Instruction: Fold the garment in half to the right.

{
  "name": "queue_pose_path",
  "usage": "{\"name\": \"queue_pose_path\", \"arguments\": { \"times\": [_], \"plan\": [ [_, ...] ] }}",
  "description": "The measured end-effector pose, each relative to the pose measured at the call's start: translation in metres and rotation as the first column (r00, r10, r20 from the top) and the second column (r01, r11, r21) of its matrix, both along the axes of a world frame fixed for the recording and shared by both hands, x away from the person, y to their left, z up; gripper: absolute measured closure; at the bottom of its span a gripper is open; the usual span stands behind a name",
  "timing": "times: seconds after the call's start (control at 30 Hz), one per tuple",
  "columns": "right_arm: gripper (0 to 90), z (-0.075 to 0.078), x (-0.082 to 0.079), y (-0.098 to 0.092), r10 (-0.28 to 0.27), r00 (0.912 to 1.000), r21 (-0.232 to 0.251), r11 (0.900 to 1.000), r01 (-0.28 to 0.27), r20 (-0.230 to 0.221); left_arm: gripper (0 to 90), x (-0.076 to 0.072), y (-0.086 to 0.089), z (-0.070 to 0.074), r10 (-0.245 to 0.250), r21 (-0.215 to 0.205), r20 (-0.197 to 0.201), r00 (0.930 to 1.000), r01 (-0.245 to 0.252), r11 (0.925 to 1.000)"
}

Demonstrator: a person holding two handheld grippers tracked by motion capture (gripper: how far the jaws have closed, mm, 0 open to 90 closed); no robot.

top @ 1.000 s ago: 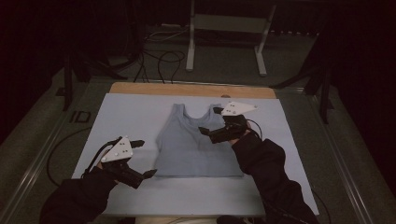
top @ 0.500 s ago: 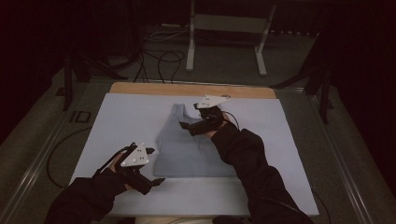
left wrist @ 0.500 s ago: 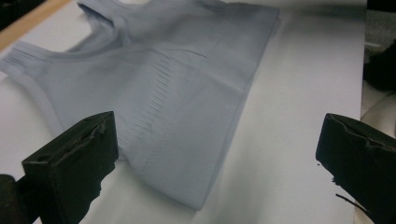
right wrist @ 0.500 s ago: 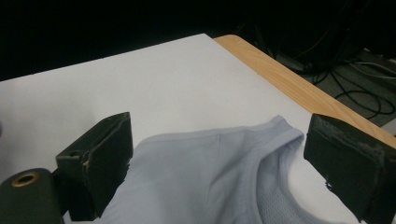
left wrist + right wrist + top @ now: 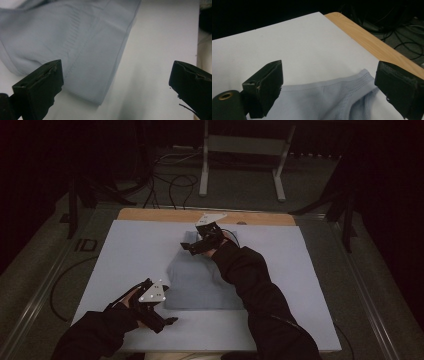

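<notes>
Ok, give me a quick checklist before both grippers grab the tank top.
1. Left gripper open: ok, jaws wide apart.
2. Right gripper open: ok, jaws apart.
3. Left gripper at the hem corner of the light blue tank top: ok, the corner lies between its jaws.
4. Right gripper over the shoulder strap: ok.
5. Fabric already gripped: not ok, neither gripper holds any.
6. Top flat on the white mat: cannot tell, the right sleeve covers part.

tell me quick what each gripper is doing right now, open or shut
Left gripper: open, holding nothing, by the bottom corner of the tank top.
Right gripper: open, holding nothing, over the top's shoulder strap.
</notes>
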State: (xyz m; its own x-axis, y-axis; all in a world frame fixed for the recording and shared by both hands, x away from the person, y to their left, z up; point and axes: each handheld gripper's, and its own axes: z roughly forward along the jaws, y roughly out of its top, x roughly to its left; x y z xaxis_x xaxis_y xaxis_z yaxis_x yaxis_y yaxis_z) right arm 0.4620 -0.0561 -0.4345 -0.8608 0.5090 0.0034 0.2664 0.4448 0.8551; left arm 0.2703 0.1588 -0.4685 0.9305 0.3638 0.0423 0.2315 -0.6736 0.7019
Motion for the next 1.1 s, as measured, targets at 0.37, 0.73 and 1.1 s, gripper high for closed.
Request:
{"name": "queue_pose_path", "arguments": {
  "times": [0.37,0.73,1.1],
  "plan": [
    [9.4,-0.017,0.031,0.016,-0.029,0.9980,-0.044,0.999,0.026,-0.056,7.7,0.005,0.002,-0.018,0.043,0.036,-0.025,0.9987,-0.042,0.9984],
    [14.1,-0.031,0.060,0.028,-0.089,0.9864,-0.103,0.992,0.075,-0.138,21.3,0.005,0.006,-0.023,0.050,0.049,-0.050,0.9975,-0.048,0.9976],
    [22.2,-0.045,0.080,0.042,-0.128,0.9750,-0.181,0.979,0.095,-0.182,30.1,0.007,0.008,-0.029,0.063,0.056,-0.082,0.9947,-0.058,0.9967]
  ]
}}
